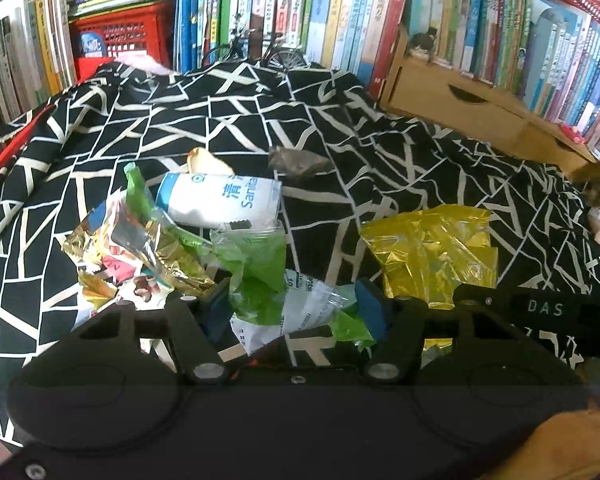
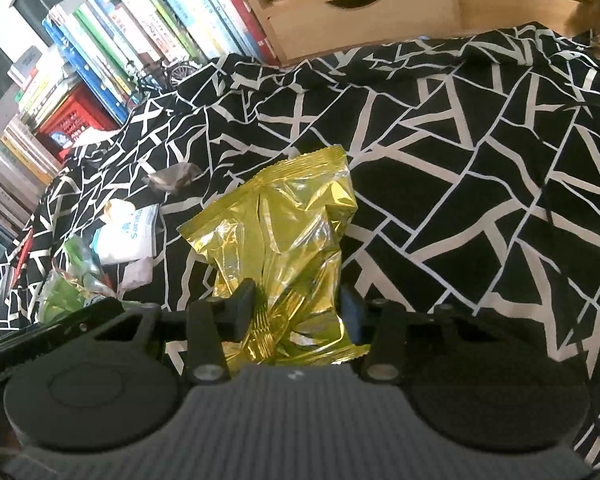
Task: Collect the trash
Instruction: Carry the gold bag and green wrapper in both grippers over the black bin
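Observation:
Trash lies on a black cloth with white lines (image 1: 400, 152). My left gripper (image 1: 294, 310) is shut on a crumpled green and clear plastic wrapper (image 1: 260, 272), both pads pressing its sides. Just beyond it lie a white tissue pack with blue print (image 1: 220, 200), a shiny colourful foil wrapper (image 1: 116, 252), a pale scrap (image 1: 208, 162) and a grey crumpled piece (image 1: 300, 162). My right gripper (image 2: 298, 306) is shut on the near end of a gold foil bag (image 2: 296, 216), which also shows in the left wrist view as the gold foil bag (image 1: 432, 248).
Rows of upright books (image 1: 340, 12) line the back. A wooden drawer unit (image 1: 460, 104) stands at the back right and a red crate (image 1: 124, 36) at the back left. The cloth (image 2: 480, 200) to the right of the gold bag is bare and wrinkled.

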The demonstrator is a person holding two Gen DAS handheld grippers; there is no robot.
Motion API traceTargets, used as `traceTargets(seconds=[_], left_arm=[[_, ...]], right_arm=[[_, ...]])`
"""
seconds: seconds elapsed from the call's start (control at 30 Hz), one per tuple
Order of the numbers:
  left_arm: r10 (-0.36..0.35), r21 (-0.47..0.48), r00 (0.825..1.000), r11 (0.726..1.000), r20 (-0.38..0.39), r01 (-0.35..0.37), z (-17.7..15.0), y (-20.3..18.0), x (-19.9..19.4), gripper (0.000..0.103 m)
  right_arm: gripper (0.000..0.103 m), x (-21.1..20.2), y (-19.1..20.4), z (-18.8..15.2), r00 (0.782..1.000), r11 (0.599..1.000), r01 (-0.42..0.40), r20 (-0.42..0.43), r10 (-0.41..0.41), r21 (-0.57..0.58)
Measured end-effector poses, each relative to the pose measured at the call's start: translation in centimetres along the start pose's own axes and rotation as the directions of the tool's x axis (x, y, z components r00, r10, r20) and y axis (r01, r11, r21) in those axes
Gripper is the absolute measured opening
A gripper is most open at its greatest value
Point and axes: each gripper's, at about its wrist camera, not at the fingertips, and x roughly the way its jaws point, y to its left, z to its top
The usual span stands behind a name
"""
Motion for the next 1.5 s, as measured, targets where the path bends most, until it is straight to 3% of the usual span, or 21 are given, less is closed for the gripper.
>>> traceTargets(seconds=[0.33,0.63,1.2,1.5], left_arm=[[0.001,0.012,1.0,1.0,0.013,-0.001,-1.2,-0.3,-2.1,0.062],[-0.013,0.022,0.999,1.0,0.03,0.013,-5.1,1.3,-6.7,0.062],[0.064,-0.02,0.996,0.998,0.058,-0.063,-18.4,10.6,-20.0,0.062],[0.117,-0.106,0.993,0.988,0.013,-0.115,-25.0,15.1,-24.4,0.062]], right_arm=[[0.049,-1.7,-0.4,-1.6,1.0,0.999,-0.006,0.029,0.005,0.039],[0.049,-6.0,0.9,-5.7,0.997,1.0,0.015,0.074,-0.016,0.024],[0.049,-14.1,6.6,-18.5,0.993,0.999,-0.015,0.118,0.021,-0.046],[0.05,-16.1,9.9,-24.5,0.997,0.988,-0.049,0.054,0.058,-0.15]])
